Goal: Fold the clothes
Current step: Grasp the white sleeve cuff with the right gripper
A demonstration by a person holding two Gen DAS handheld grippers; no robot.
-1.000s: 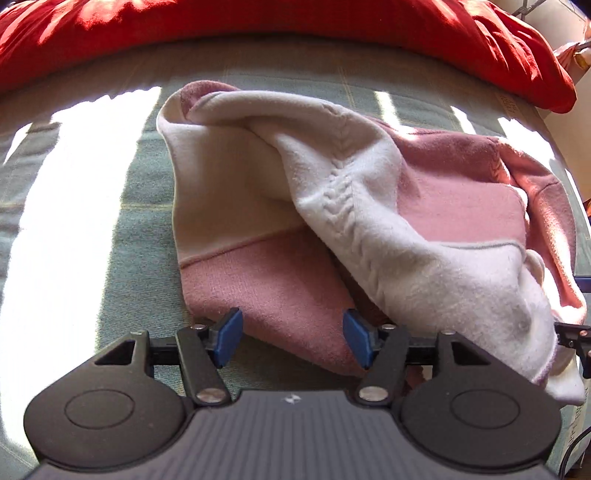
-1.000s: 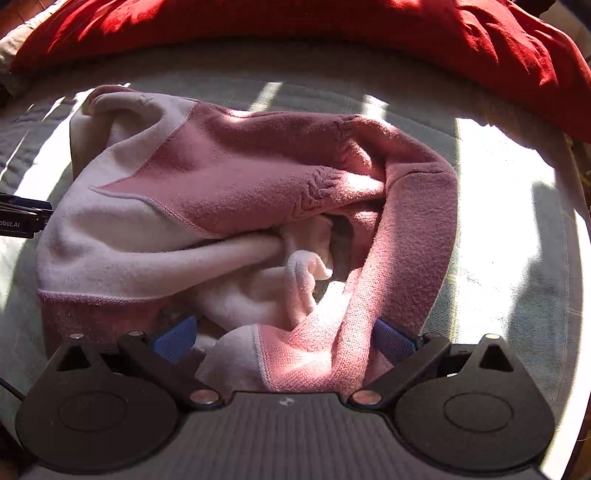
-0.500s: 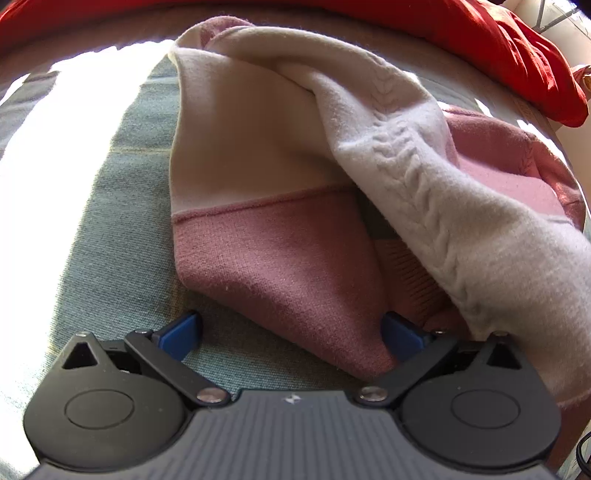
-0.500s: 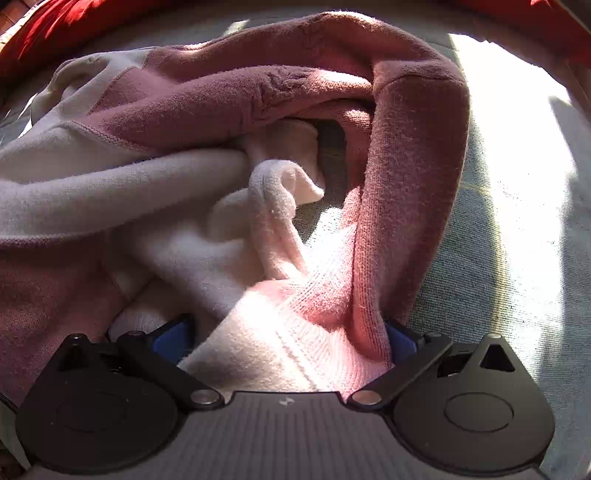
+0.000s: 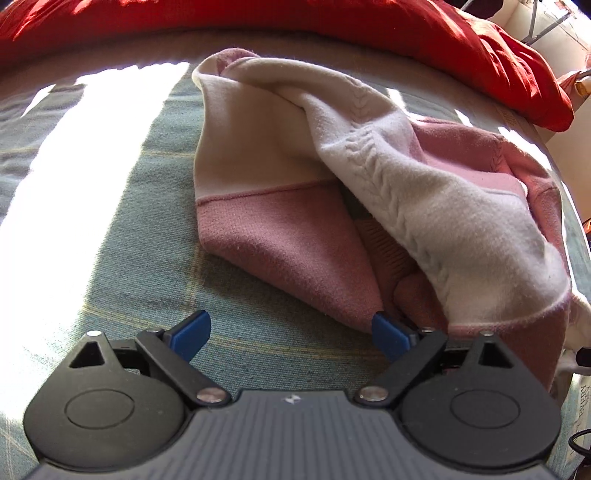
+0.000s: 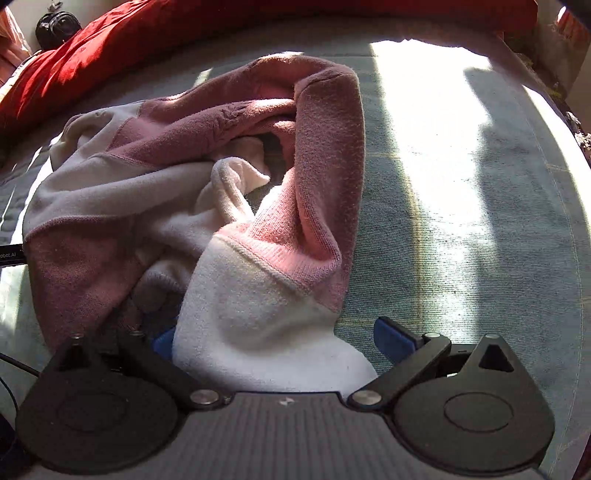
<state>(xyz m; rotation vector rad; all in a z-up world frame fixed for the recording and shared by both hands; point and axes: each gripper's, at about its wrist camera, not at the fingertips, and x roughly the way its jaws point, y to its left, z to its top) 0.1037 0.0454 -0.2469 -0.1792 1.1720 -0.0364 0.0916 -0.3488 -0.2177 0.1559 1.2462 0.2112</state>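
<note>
Sweater (image 5: 280, 236) bunched on bed (image 5: 110, 229) — both tools wide open.

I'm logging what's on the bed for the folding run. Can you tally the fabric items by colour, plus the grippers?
Pink and white garment: 1
Red bedding along the far edge: 1
Blue-green bed cover underneath: 1
Grippers: 2, left gripper and right gripper, both open
Total: 5

The left black tongs with blue pads (image 5: 291, 334) are spread wide; the right black tongs (image 6: 279, 341) likewise gape.
</note>
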